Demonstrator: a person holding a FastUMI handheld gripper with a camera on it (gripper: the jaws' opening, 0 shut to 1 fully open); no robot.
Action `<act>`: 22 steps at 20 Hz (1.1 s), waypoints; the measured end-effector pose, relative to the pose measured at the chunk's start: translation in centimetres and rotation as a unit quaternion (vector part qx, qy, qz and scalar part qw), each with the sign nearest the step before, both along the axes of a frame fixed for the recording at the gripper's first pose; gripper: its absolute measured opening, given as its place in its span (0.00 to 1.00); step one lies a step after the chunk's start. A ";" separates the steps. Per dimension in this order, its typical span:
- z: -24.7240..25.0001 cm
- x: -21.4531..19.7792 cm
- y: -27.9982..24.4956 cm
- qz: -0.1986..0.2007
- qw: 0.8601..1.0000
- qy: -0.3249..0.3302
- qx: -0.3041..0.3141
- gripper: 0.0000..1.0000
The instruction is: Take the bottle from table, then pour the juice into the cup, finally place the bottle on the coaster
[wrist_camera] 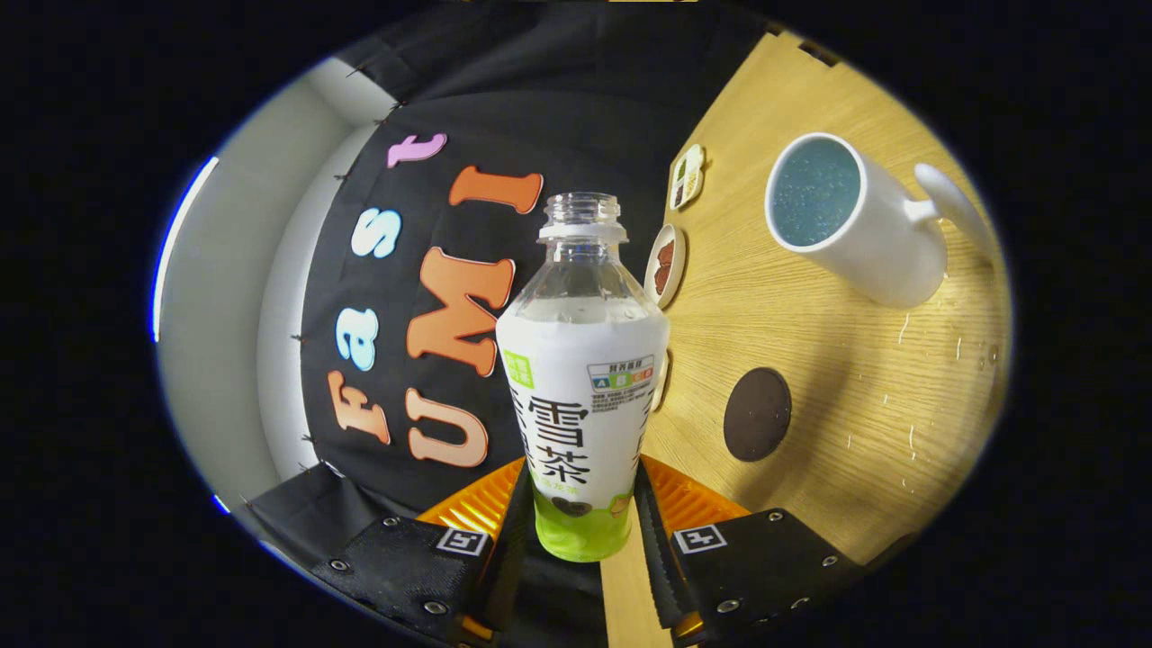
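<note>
Camera rides right on the tongs (583,504), looking forward along the two fingers. It's rolled hard sideways, so the tabletop (837,360) stands up like a wall, with the bottle (583,378) super close.

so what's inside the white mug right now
The white mug shows a blue speckled inner wall and bottom; no juice is visible in it. The bottle, capless, is clamped in the gripper, with little liquid visible through its clear neck.

Light wood table (810,378): white cup (850,220) toward far side, dark round coaster (758,414) nearer, couple small dishes (666,265) along back edge, scattered droplets near cup.
</note>
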State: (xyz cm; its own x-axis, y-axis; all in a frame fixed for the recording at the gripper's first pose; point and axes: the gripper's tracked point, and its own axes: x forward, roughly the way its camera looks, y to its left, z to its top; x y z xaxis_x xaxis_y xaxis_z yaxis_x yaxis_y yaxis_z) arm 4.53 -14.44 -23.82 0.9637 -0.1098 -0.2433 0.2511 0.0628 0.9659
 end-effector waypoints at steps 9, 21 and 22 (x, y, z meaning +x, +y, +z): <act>0.5 0.8 -1.0 -0.043 0.991 -0.039 0.122 0.60; 0.2 1.6 -1.7 -0.059 0.986 -0.039 0.151 0.60; 0.4 1.8 -1.6 -0.061 0.985 -0.040 0.153 0.60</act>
State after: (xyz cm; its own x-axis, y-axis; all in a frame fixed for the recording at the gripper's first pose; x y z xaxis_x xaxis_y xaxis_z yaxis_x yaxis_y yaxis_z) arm 6.33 -16.01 -23.41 0.9653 -0.1602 -0.2061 0.1599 -0.2612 0.9520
